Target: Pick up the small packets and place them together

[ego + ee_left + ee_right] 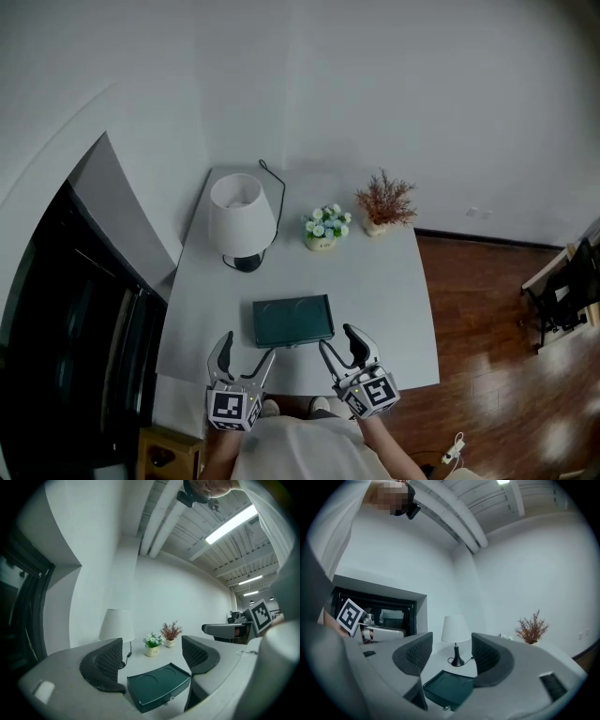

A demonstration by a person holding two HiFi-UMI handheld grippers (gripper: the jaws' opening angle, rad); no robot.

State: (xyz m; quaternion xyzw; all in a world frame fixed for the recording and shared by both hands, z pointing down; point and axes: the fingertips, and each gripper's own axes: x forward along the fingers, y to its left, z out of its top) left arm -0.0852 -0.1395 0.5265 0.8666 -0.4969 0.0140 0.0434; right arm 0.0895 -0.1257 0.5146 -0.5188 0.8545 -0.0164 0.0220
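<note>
**Head view:** A pale table (394, 281) stands against a white wall. At its far side, from left to right, are a white-shaded lamp (242, 217), a small pot of flowers (325, 228) and a pot of dried reddish sprigs (384, 202). Near the near edge lies a dark green box (292, 321). Its long axis runs left to right, parallel to that edge. The left gripper (249, 345) is at the box's near-left corner and the right gripper (335, 335) at its near-right corner. Both point toward the far side with their jaws spread. I cannot make out the small packets in any view.

**Left gripper view:** The left gripper (152, 660) has its jaws wide apart, with nothing pinched between the pads. The green box (157, 688) lies low between them, slightly right of centre. Its lid has two round recesses, and a narrow front face with a small knob faces the camera. Beyond it stand the lamp (116, 625), the flowers (152, 643) and the dried sprigs (170, 632).

**Right gripper view:** The right gripper (450, 656) has its jaws parted and holds nothing. The box (449, 688) sits low between them with one corner toward the camera. The lamp (455, 630) stands behind it and the sprigs (531, 629) are far right.
</note>
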